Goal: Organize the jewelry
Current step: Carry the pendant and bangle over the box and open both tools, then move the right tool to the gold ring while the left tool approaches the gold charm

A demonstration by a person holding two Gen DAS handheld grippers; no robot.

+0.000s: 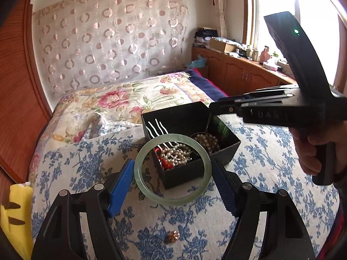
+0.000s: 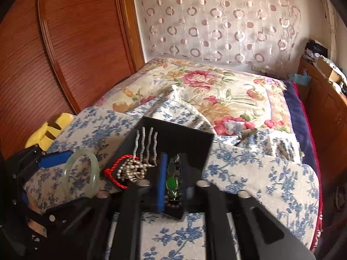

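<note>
A pale green bangle (image 1: 172,170) is held between the blue pads of the left claw (image 1: 173,182), just above the blue-flowered bedspread (image 1: 260,151). Just beyond, the right claw (image 2: 173,186) is closed on a green-stoned bracelet (image 2: 172,184) over the black box (image 1: 225,153), where pearl strands (image 1: 175,155) lie.

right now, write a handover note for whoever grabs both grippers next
Left gripper: shut on the pale green jade bangle, held upright just short of the open black jewelry box.
Right gripper: over the box's right side, closed on a green-stone beaded piece; whether it is lifted clear cannot be told.
In the box: white pearl strands, red cord, silver wavy hairpins, a brown-rimmed pearl bangle.
Left: put the bangle and green piece in; a small gold item lies on the blue floral bedspread.
</note>
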